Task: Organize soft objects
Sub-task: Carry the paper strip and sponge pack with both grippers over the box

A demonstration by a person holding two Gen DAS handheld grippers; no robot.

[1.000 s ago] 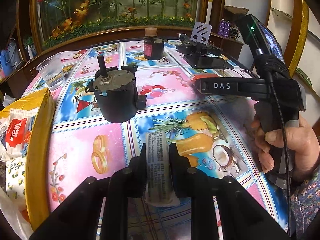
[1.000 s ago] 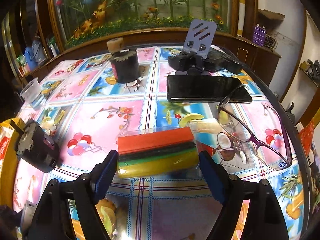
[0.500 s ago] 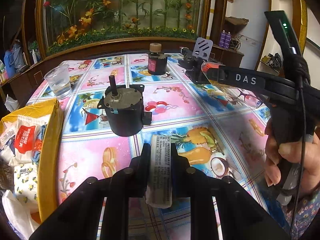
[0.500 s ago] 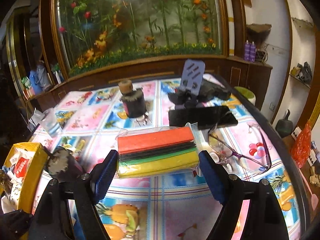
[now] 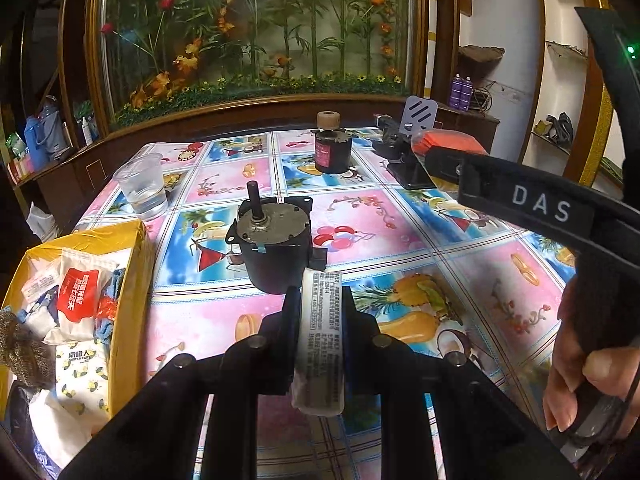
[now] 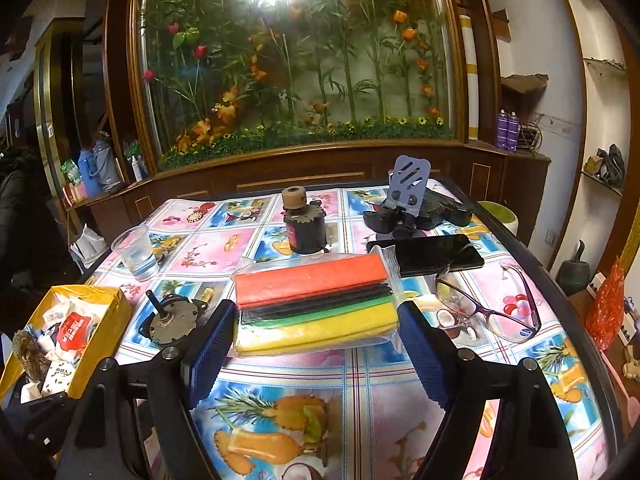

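My left gripper (image 5: 320,308) is shut on a slim white packet (image 5: 320,344) with printed text, held above the fruit-print tablecloth just in front of a black motor (image 5: 276,248). My right gripper (image 6: 316,320) is shut on a clear-bagged pack of sponges (image 6: 316,300), orange on top, then black, green and yellow, lifted off the table. In the left wrist view that pack (image 5: 448,144) shows orange at the tip of the right gripper's arm, with a hand on its handle. A yellow box (image 5: 132,280) of soft packets sits at the table's left edge, also seen in the right wrist view (image 6: 108,320).
A second motor with a cork-coloured cap (image 6: 304,228) stands mid-table at the back. A plastic cup (image 6: 134,254) is at the left. A black phone (image 6: 428,254), purple glasses (image 6: 492,304) and a phone stand (image 6: 410,184) lie to the right.
The right gripper has risen off the table with the sponge pack and drifted sideways. The left gripper has lifted slightly, still gripping the white packet.
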